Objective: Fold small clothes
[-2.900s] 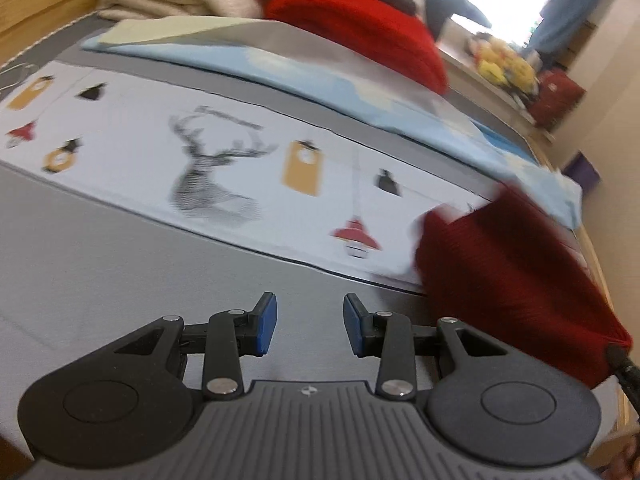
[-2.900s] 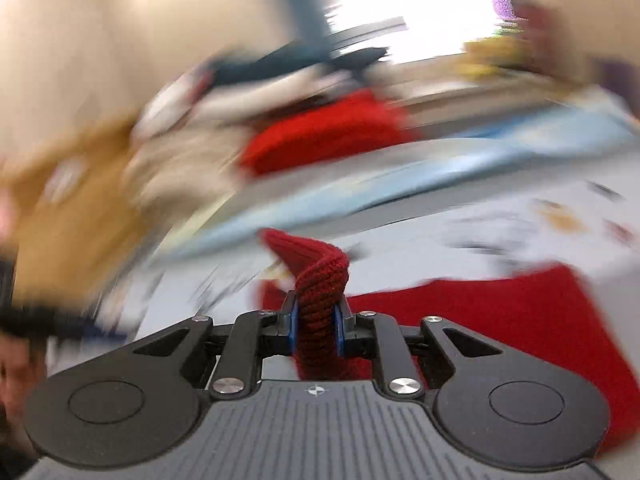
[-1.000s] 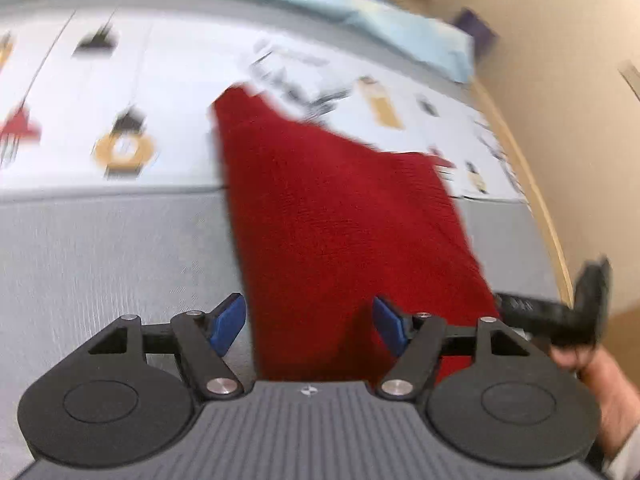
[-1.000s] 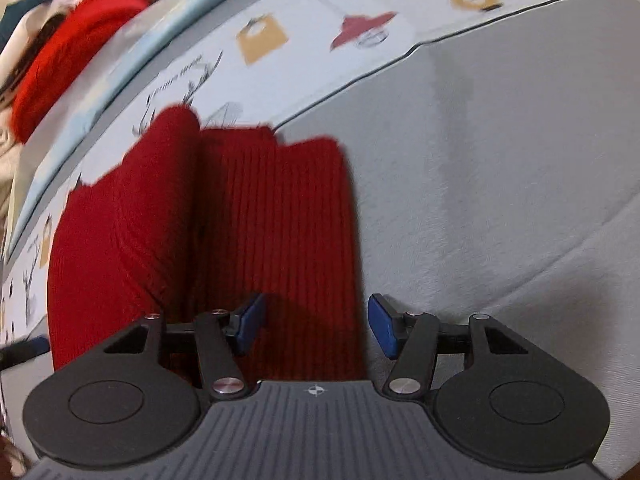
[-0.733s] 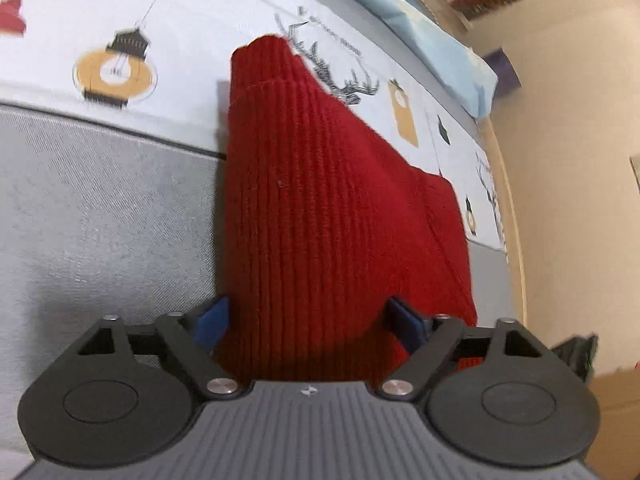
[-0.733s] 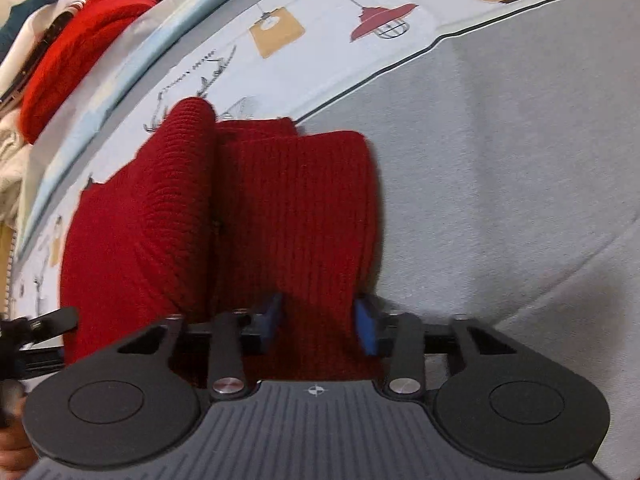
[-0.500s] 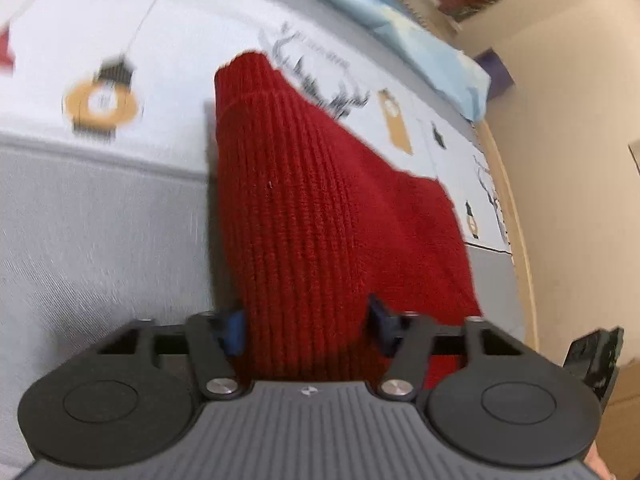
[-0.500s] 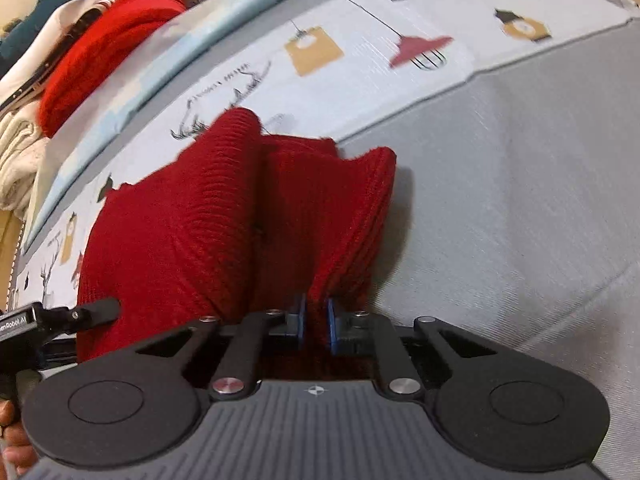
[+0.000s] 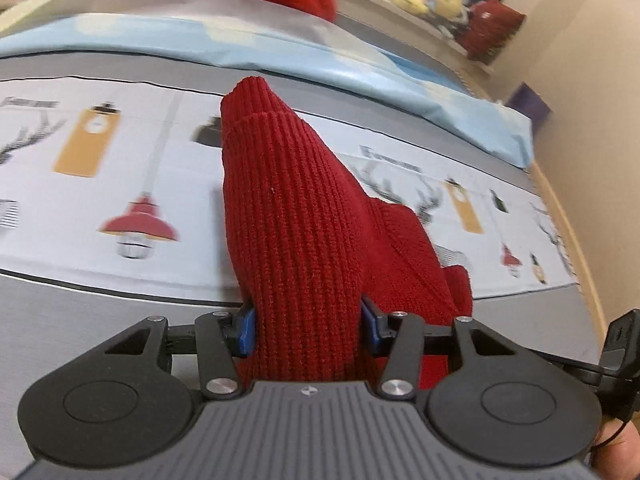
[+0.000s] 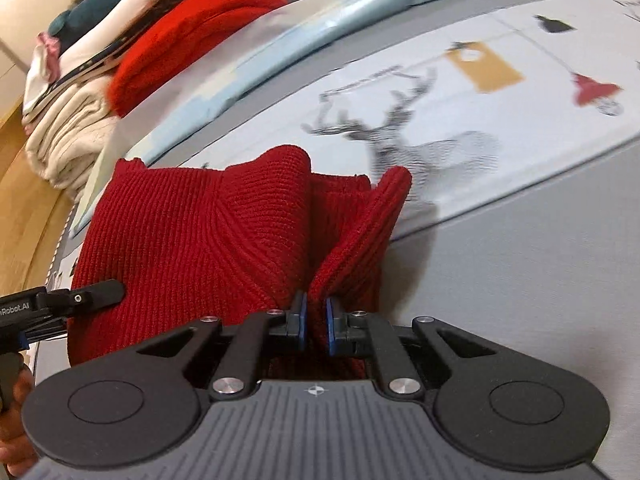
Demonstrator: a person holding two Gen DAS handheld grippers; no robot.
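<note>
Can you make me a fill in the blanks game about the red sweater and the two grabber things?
1. Both grippers are pinching a knitted sweater whose colour is ____.
2. The right gripper squeezes a thin fold, while the left gripper holds a much ____ bunch.
3. The animal printed on the sheet is a ____.

Missing words: red; thicker; deer

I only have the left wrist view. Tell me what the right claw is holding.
Observer: The right claw is shut on a thin edge of the red knit garment.
Operator: Say what lies past that edge on its far side.
Observer: Bare grey bedding, nothing else.
Operator: Report what is piled at the bed's far end.
Observer: A stack of folded clothes: cream knit at the bottom, a brighter red knit beside it, and a dark teal piece on top.
</note>
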